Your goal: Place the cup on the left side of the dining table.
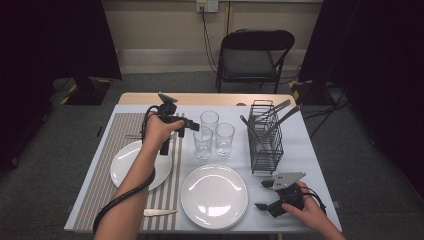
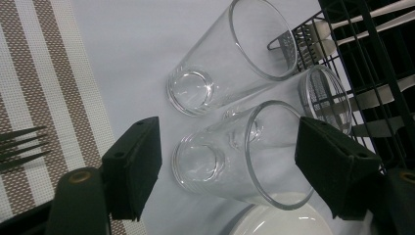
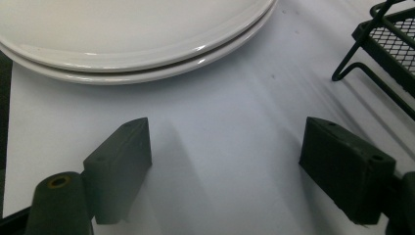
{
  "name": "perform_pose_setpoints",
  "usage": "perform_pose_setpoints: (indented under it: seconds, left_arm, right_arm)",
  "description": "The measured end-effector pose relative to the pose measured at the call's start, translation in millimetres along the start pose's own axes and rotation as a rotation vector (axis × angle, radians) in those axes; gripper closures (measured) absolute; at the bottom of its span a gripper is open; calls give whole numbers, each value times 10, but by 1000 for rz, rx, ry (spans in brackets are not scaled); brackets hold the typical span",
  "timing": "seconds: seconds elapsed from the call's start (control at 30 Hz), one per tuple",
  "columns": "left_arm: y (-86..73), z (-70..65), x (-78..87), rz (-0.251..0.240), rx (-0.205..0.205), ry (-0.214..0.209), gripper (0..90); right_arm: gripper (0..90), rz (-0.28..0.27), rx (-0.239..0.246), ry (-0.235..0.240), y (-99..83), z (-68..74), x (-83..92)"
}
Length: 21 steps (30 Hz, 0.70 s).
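Note:
Three clear glasses stand close together mid-table: the nearest point(image 1: 203, 142), one to its right point(image 1: 224, 138) and one behind point(image 1: 209, 120). My left gripper point(image 1: 194, 128) hovers just left of them. In the left gripper view the nearest glass point(image 2: 235, 161) lies between the wide jaws of the left gripper point(image 2: 230, 129), with a gap at the left pad point(image 2: 139, 166). The other two glasses point(image 2: 230, 58) point(image 2: 325, 98) are beyond. My right gripper point(image 1: 262, 195) rests low at the front right. In the right gripper view it point(image 3: 227, 127) stands open over bare cloth, facing stacked white plates point(image 3: 147, 58).
A black wire caddy point(image 1: 265, 137) with cutlery stands right of the glasses. The stacked plates point(image 1: 214, 196) sit at the front centre. A single plate point(image 1: 135, 165), a fork point(image 2: 22, 144) and a knife point(image 1: 160, 212) lie on the striped placemat point(image 1: 107, 165). A folding chair point(image 1: 252, 57) is behind the table.

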<state>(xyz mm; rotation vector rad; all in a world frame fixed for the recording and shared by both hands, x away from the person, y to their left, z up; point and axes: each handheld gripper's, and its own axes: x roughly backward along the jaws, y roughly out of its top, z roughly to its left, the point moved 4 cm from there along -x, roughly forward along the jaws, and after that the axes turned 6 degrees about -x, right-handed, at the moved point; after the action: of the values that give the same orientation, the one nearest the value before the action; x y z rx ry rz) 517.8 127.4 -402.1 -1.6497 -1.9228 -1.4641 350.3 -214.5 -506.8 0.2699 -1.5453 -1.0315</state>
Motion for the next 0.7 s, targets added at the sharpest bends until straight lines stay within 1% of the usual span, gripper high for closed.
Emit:
perform_pose_setpoints:
  seconds: [0.03, 0.07, 0.17, 0.3, 0.33, 0.37, 0.47, 0.5, 0.53, 0.6, 0.67, 0.7]
  left_arm:
    - [0, 6, -3, 0, -7, 2, 255]
    - [-7, 6, -14, 5, -1, -1, 256]
    - [-10, 7, -28, 10, -5, -1, 256]
    - [-6, -7, -54, 10, 2, 0, 257]
    - [-7, 0, -56, 15, -12, 1, 258]
    - [-7, 0, -56, 15, -12, 1, 258]
    - [-7, -1, -71, 14, -4, 4, 259]
    - [-10, -7, -83, 13, 4, -2, 259]
    - [-12, -1, -88, 17, -3, 1, 259]
    - [-14, -6, -102, 20, 6, 1, 260]
    - [-13, -4, -113, 20, 2, 5, 260]
    - [-17, 0, -113, 30, -8, 6, 260]
  right_arm:
    - [183, 0, 0, 0, 0, 0, 0]
    - [184, 0, 0, 0, 0, 0, 0]
    - [183, 0, 0, 0, 0, 1, 0]
    - [184, 0, -1, 0, 0, 1, 0]
    - [183, 0, -1, 0, 0, 0, 0]
    - [183, 0, -1, 0, 0, 0, 0]
    - [184, 0, -1, 0, 0, 1, 0]
    - [184, 0, -1, 1, 0, 0, 0]
    - [184, 0, -1, 0, 0, 1, 0]
    - [184, 0, 0, 0, 0, 0, 0]
    - [184, 0, -1, 0, 0, 1, 0]
    - [183, 0, 0, 0, 0, 0, 0]
